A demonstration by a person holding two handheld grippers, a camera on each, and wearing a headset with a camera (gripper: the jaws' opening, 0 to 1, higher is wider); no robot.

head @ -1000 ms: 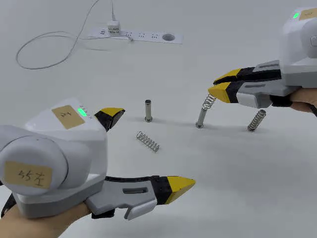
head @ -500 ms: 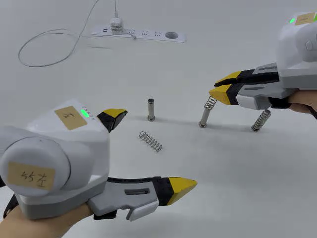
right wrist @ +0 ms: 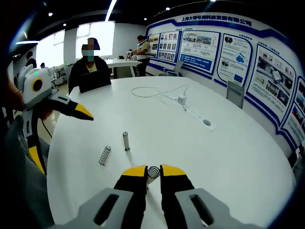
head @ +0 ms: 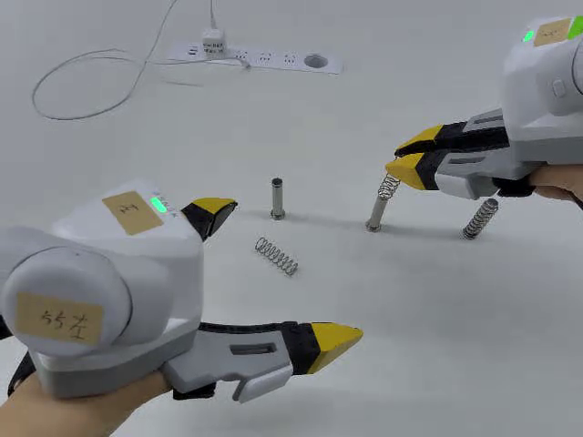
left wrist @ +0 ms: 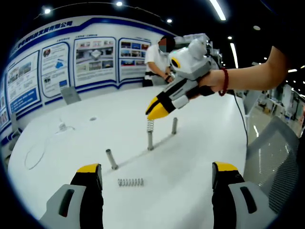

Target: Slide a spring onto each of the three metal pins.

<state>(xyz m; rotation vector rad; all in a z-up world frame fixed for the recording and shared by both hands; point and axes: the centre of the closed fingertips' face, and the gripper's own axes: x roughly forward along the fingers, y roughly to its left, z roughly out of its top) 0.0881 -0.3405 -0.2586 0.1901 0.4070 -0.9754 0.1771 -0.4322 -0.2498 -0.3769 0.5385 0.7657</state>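
Little moved; right gripper stays pinched on a spring starting down the pin below; finished pin beside it; left gripper wide, empty, loose spring and bare pin ahead.

The head view looks down on the surface. Both gripper views face each other low across the bare pin.

Bright hall with a round white worktop
The white worktop is backed by a curved wall hung with blue-framed display panels. Strip lights are set in a dark ceiling, a bright window is seen beyond, and a power strip with a white cable is laid on the worktop.
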